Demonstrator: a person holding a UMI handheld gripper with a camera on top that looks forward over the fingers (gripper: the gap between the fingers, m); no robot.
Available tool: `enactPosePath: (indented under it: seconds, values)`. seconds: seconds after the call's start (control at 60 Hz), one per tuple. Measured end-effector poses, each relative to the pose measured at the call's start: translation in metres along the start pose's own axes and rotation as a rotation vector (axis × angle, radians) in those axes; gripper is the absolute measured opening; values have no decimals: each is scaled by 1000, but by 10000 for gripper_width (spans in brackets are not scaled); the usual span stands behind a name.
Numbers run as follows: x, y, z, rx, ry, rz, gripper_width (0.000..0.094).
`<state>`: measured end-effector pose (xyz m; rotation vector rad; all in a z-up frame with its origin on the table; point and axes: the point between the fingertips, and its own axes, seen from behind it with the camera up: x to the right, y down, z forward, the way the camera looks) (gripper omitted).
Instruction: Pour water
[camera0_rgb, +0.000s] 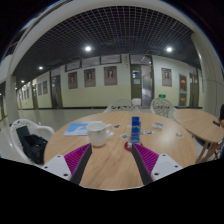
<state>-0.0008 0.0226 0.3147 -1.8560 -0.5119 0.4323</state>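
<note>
The gripper hangs above a round wooden table with its fingers spread wide and nothing between them. A blue bottle stands upright beyond them at about one o'clock; a white cup sits near it, at eleven o'clock. This looks like the approach, before any grasp. The next move likely calls for easing forward and slightly right until the bottle stands between the pads, then closing.
</note>
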Motion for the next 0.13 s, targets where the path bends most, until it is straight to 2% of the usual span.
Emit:
enactPosePath:
  seconds: [0.133]
  values:
    - [-58,-20,-29,-2,-93,51,855]
